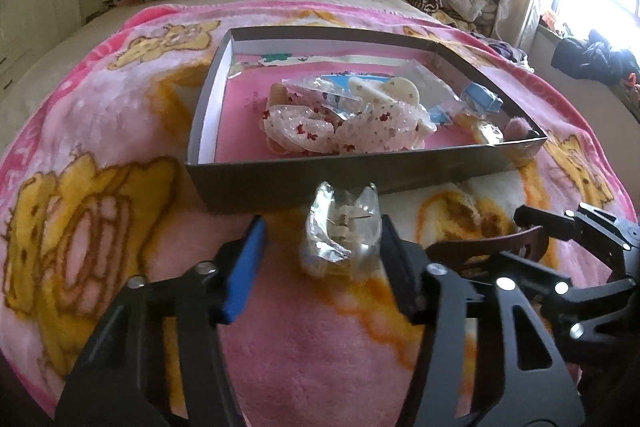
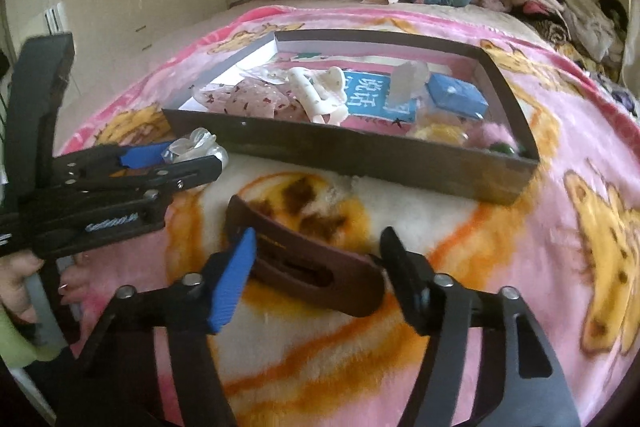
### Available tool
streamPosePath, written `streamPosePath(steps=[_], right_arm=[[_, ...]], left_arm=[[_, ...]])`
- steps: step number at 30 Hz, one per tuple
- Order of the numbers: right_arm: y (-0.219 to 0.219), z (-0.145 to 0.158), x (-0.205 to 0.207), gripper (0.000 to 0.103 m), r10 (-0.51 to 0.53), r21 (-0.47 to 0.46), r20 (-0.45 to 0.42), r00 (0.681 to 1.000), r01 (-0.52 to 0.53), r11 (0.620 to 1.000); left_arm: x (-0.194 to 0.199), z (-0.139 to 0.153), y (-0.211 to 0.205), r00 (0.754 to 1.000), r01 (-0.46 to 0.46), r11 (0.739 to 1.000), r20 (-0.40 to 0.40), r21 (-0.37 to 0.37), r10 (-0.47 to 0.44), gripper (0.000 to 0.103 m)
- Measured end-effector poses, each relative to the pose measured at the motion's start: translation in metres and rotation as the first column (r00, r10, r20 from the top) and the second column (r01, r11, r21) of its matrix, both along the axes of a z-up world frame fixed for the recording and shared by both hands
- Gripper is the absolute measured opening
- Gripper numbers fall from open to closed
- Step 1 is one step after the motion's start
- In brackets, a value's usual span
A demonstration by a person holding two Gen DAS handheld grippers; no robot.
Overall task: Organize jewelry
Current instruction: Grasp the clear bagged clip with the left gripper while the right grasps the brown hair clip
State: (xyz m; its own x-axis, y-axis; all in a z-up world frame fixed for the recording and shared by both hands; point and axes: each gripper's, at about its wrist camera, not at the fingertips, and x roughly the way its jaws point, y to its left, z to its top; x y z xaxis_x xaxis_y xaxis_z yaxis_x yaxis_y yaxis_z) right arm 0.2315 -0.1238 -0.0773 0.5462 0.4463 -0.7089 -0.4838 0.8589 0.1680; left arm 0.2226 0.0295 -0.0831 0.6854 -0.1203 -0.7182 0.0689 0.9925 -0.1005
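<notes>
While both tongs reach over the pink fleece blanket (image 2: 540, 131), the left gripper (image 1: 320, 243) seems to straddle a clear plastic-wrapped hair clip (image 1: 344, 235) without pinching; the right gripper (image 2: 316, 247) brackets a brown oval barrette (image 2: 304, 263), near the dark shallow cardboard box (image 2: 360, 151).
</notes>
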Motion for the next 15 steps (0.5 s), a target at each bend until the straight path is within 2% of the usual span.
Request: streamPosePath(steps=[1, 2, 4, 13, 15], right_arm=[[-0.003, 0.001, -0.002, 0.042, -0.001, 0.015, -0.005, 1.000, 0.001, 1.000], [-0.007, 0.001, -0.005, 0.037, 0.000, 0.035, -0.014, 1.000, 0.001, 0.999], [-0.012, 0.002, -0.012, 0.031, -0.001, 0.058, -0.022, 1.000, 0.003, 0.998], [-0.030, 0.008, -0.044, 0.011, -0.024, 0.024, 0.030, 0.999, 0.023, 0.999], [-0.036, 0.007, -0.047, 0.010, -0.030, 0.024, 0.023, 0.999, 0.029, 0.999]], left_arm=[[0.000, 0.000, -0.001, 1.000, 0.006, 1.000, 0.000, -0.003, -0.006, 0.034], [0.000, 0.000, -0.001, 1.000, 0.012, 1.000, 0.001, -0.002, -0.012, 0.031], [-0.002, 0.000, -0.005, 1.000, 0.021, 1.000, 0.006, 0.015, -0.021, 0.031], [-0.016, 0.006, -0.010, 0.999, 0.048, 0.999, 0.010, 0.020, -0.048, 0.031], [-0.019, 0.007, -0.013, 0.998, 0.055, 0.998, 0.013, 0.023, -0.055, 0.031]])
